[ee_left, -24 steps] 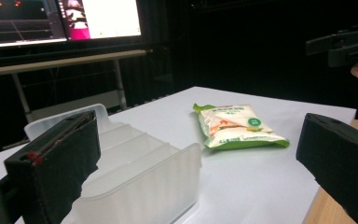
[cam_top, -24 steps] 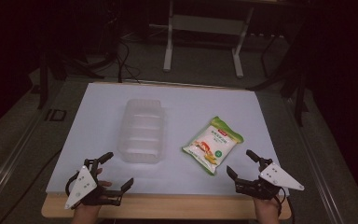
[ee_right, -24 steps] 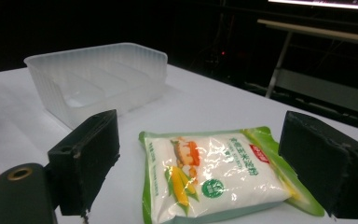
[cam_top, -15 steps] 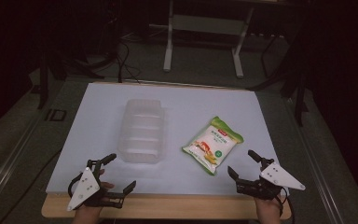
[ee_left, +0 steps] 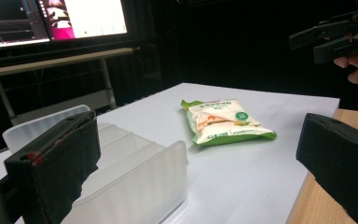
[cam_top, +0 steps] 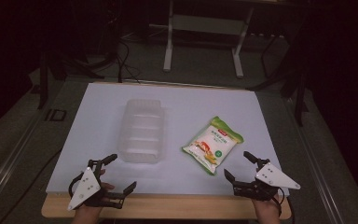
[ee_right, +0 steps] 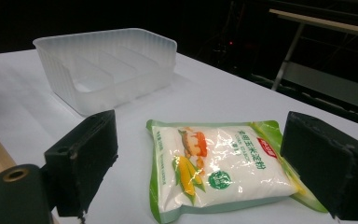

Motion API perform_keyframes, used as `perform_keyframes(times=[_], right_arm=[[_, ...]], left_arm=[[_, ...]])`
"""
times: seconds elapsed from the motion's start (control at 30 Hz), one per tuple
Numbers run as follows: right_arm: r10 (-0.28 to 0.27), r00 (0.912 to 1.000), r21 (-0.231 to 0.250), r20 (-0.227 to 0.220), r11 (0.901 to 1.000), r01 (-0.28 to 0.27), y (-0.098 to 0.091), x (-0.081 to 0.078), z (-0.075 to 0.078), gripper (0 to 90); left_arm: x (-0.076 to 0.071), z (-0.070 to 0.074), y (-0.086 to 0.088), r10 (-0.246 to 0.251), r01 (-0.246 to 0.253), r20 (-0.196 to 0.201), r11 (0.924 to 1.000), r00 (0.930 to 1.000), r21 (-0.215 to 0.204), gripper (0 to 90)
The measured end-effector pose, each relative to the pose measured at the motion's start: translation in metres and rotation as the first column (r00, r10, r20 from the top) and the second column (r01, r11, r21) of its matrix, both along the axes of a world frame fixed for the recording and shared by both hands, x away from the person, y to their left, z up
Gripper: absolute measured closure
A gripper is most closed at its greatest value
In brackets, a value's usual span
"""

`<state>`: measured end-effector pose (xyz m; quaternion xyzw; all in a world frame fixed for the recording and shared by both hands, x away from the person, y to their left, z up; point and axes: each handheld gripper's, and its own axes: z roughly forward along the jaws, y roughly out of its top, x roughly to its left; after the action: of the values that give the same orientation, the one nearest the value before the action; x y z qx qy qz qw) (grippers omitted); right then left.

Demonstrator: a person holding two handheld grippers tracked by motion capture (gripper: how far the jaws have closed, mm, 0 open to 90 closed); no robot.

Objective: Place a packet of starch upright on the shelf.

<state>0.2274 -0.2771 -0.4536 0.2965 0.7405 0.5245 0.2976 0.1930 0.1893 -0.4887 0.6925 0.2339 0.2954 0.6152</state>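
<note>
A clear plastic tray point(cam_top: 141, 130) with ribbed compartments lies left of centre on the white table sheet point(cam_top: 191, 100). Right of it lies a white and green food bag point(cam_top: 213, 144), flat and at an angle. My left gripper point(cam_top: 121, 172) is open near the front edge, just in front of the tray. In the left gripper view, the tray's point(ee_left: 135, 172) near wall sits between the jaws and the bag point(ee_left: 223, 121) lies beyond. My right gripper point(cam_top: 237, 164) is open just in front of the bag. In the right gripper view, the bag point(ee_right: 223, 168) lies between the jaws and the tray point(ee_right: 107, 65) behind it is empty.
The wooden table edge point(cam_top: 168, 212) runs along the front under both hands. A metal desk frame point(cam_top: 203, 28) stands on the dark floor beyond the table. Lit monitors point(ee_left: 88, 18) stand off to one side. The right gripper point(ee_left: 335, 39) hangs across from the left one.
My left gripper has drifted slightly to the right and toward the front edge. The right gripper, the tray and the bag have hardly moved.
</note>
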Motion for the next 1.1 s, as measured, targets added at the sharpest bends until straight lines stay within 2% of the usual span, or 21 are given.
perform_keyframes(times=[0.23,0.3,0.37,0.5,0.57,0.63,0.67,0.7,0.83,0.9,0.93,1.0,1.03,1.07,1.1], right_arm=[[0.011,0.9999,0.017,0.001,0.9998,-0.011,0.0,-0.001,0.003,10.6],[0.006,0.9999,0.036,0.015,0.9993,-0.007,0.003,-0.003,0.011,10.6],[0.03,0.999,0.06,0.032,0.9977,-0.032,0.005,-0.006,0.02,10.4],[0.065,0.9949,0.057,0.077,0.9959,-0.07,0.009,-0.006,0.042,10.4],[0.073,0.9918,0.037,0.105,0.9964,-0.077,0.011,-0.005,0.053,10.4],[0.088,0.9893,0.031,0.116,0.9952,-0.093,0.013,-0.001,0.062,10.3],[0.088,0.9893,0.031,0.116,0.9952,-0.093,0.013,-0.001,0.062,10.3],[0.096,0.988,0.025,0.121,0.9947,-0.1,0.016,0.005,0.071,10.0],[0.077,0.9883,0.021,0.132,0.9965,-0.081,0.017,0.02,0.081,10.0],[0.076,0.9888,0.026,0.129,0.9965,-0.08,0.016,0.024,0.083,10.0],[0.047,0.9904,0.031,0.13,0.9982,-0.051,0.015,0.032,0.085,10.0],[0.021,0.9928,0.041,0.118,0.9988,-0.026,0.013,0.04,0.085,10.0],[0.021,0.9928,0.041,0.118,0.9988,-0.026,0.013,0.04,0.085,10.0],[0.001,0.9946,0.045,0.104,0.999,-0.005,0.011,0.051,0.084,10.0],[0.001,0.9946,0.045,0.104,0.999,-0.005,0.011,0.051,0.084,10.0]], left_arm=[[0.0,0.0,0.0,-0.003,0.003,-0.001,1.0,1.0,-0.003,0.0],[0.0,0.0,0.0,0.008,-0.008,0.002,0.9999,1.0,-0.006,0.0],[0.0,0.0,0.001,0.005,-0.005,-0.002,0.9999,1.0,-0.012,0.0],[0.002,-0.001,0.001,0.006,-0.006,-0.006,0.9999,1.0,-0.012,0.0],[0.002,-0.001,0.0,0.004,-0.005,-0.009,0.9999,1.0,-0.011,0.0],[0.002,-0.002,0.0,0.004,-0.004,-0.009,0.9999,0.9999,-0.01,0.0],[0.002,-0.002,-0.001,0.002,-0.002,-0.01,0.9999,1.0,-0.01,0.0],[0.001,-0.002,-0.001,-0.001,0.001,-0.008,1.0,1.0,-0.009,0.0],[0.001,-0.002,-0.001,-0.004,0.004,-0.011,0.9999,0.9999,-0.011,0.0],[0.001,-0.002,-0.001,-0.004,0.004,-0.012,0.9999,0.9999,-0.016,0.0],[0.001,-0.002,-0.001,-0.006,0.006,-0.014,0.9999,0.9999,-0.016,0.0],[0.001,-0.002,-0.001,-0.006,0.006,-0.014,0.9999,0.9999,-0.014,0.0],[0.001,-0.002,-0.001,-0.007,0.007,-0.012,0.9999,0.9999,-0.014,0.0],[0.001,-0.002,-0.001,-0.009,0.008,-0.013,0.9999,0.9999,-0.014,0.0],[0.001,-0.002,-0.001,-0.009,0.008,-0.012,0.9999,0.9999,-0.012,0.0]])
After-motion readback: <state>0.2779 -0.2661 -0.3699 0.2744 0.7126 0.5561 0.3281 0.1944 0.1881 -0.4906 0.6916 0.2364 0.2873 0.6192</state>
